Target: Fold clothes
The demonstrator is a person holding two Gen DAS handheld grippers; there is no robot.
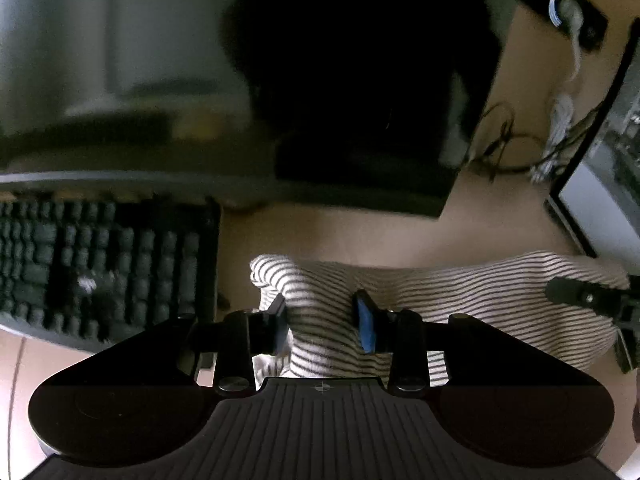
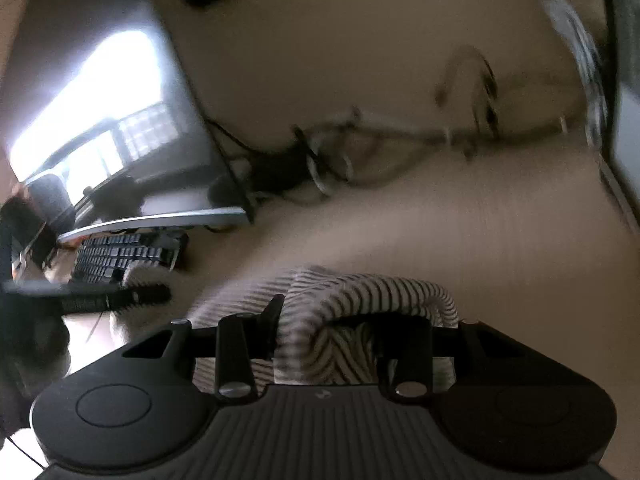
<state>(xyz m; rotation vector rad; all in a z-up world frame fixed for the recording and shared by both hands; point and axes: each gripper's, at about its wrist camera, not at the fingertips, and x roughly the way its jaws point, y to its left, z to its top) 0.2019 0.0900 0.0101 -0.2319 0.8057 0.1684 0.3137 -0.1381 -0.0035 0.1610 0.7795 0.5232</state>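
Observation:
A white garment with thin dark stripes (image 1: pixel 460 292) lies bunched on the beige desk. My left gripper (image 1: pixel 322 316) has its two fingers on either side of a raised fold of the cloth, which fills the gap between them. The right gripper shows at the right edge of the left wrist view (image 1: pixel 588 300), at the garment's far end. In the right wrist view the striped garment (image 2: pixel 360 296) is bunched between the fingers of my right gripper (image 2: pixel 344 320); its right finger is hidden under the cloth. The left gripper shows there at the left (image 2: pixel 116 298).
A black keyboard (image 1: pixel 100 264) lies left of the garment, with a monitor behind it (image 2: pixel 120 128). A dark monitor base (image 1: pixel 360 168) stands just behind the cloth. Tangled cables (image 2: pixel 320 152) lie at the back, a power strip (image 1: pixel 568 12) at the far right, a white case (image 1: pixel 600 184) to the right.

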